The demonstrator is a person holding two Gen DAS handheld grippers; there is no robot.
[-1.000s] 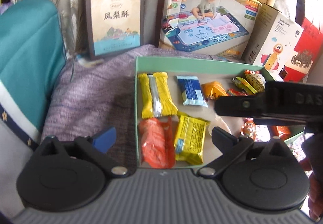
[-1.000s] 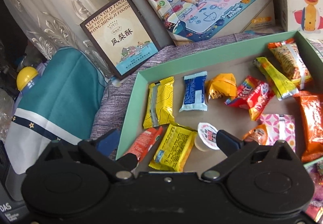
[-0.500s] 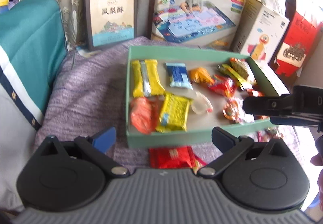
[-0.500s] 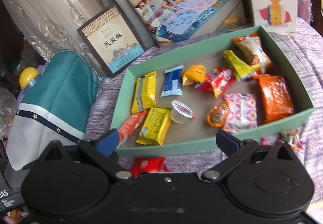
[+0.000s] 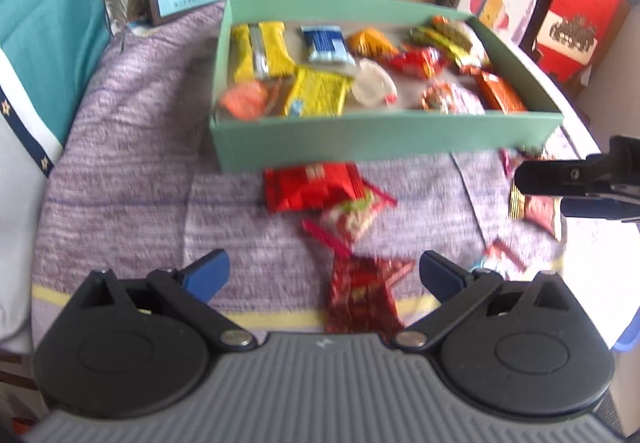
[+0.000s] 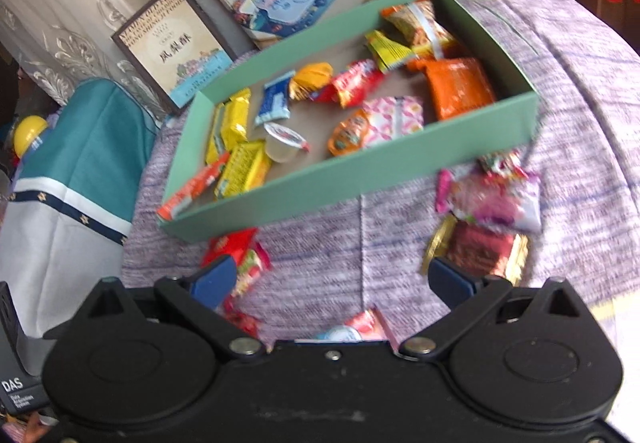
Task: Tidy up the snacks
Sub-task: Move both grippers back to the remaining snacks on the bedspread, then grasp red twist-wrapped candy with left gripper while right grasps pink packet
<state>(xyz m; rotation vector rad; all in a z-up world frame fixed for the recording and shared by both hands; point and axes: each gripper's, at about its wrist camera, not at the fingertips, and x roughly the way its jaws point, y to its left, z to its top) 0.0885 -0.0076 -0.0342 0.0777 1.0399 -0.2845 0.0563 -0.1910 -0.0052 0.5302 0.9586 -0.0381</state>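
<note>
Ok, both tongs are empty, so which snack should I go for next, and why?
Probably lower the left tongs onto the dark red packet. Both sets are open, this packet lies loose on the cloth outside the green box, and it sits nearest, between the left fingers.

I see a green box (image 6: pixel 360 179) on a purple striped cloth (image 6: pixel 580 147), a red packet (image 5: pixel 308 185), and a pink packet (image 6: pixel 496 199).

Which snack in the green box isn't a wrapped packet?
The little clear jelly cup with a peel-off lid, beside the yellow packet; the rest are flat wrappers.
</note>
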